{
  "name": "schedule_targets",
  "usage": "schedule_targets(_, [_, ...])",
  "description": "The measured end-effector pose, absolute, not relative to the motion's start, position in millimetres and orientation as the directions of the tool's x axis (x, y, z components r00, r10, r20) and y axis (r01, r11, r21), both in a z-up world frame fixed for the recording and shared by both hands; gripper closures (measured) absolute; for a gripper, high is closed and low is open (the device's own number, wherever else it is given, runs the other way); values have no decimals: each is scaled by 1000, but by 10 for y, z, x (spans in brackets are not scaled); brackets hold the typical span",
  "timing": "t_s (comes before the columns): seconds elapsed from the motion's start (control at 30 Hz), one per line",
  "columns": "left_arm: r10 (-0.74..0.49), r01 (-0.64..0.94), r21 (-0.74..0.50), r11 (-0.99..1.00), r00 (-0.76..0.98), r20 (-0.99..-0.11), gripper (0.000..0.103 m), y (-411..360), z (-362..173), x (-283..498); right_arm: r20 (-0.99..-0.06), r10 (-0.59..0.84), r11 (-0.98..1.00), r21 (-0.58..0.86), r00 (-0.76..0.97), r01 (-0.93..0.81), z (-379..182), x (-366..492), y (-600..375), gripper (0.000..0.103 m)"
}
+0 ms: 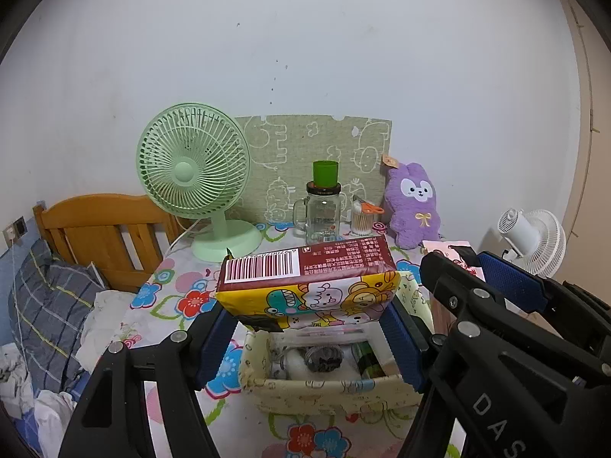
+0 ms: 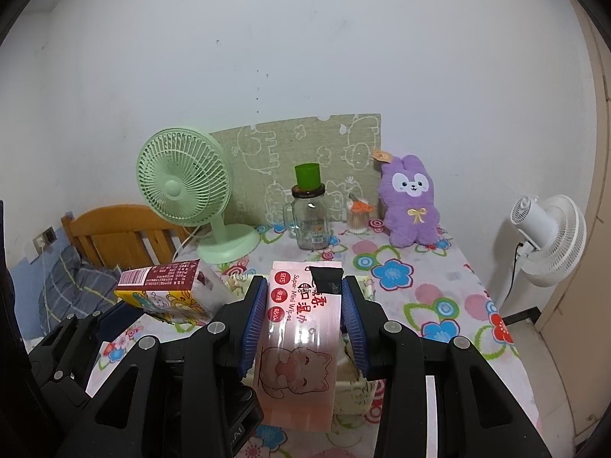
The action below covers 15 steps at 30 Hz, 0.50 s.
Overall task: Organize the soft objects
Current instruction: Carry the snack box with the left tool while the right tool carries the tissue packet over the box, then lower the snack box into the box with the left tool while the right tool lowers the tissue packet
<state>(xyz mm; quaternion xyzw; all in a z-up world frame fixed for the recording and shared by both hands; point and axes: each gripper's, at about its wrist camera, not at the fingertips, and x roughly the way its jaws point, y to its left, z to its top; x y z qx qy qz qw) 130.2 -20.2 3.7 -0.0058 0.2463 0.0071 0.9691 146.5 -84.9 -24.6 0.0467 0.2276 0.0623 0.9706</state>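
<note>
Wall: you face a plain white wall (image 1: 305, 38) with a few small dark specks.
Panel: a green fabric board (image 1: 313, 152) printed with white animal outlines leans against it.
Table: you see a flowered cloth covering the table (image 2: 420, 286).
Bed: to your left, a wooden headboard (image 1: 99, 236) with checked grey bedding (image 1: 49, 305) beside it.
Socket: a wall outlet (image 1: 15, 229) sits low on the left.
Fans: a green desk fan (image 1: 191, 175) stands on the table; a white standing fan (image 2: 546, 236) stands on the right.
Light: even, soft, indoor.
</note>
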Motion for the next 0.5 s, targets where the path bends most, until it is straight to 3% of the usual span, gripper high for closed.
schedule_targets(0.5, [2,-9,-11,1000,842,-540,28,-205,-178,1763,-482,143,986,140,865,-85,-436,1938,-884,60])
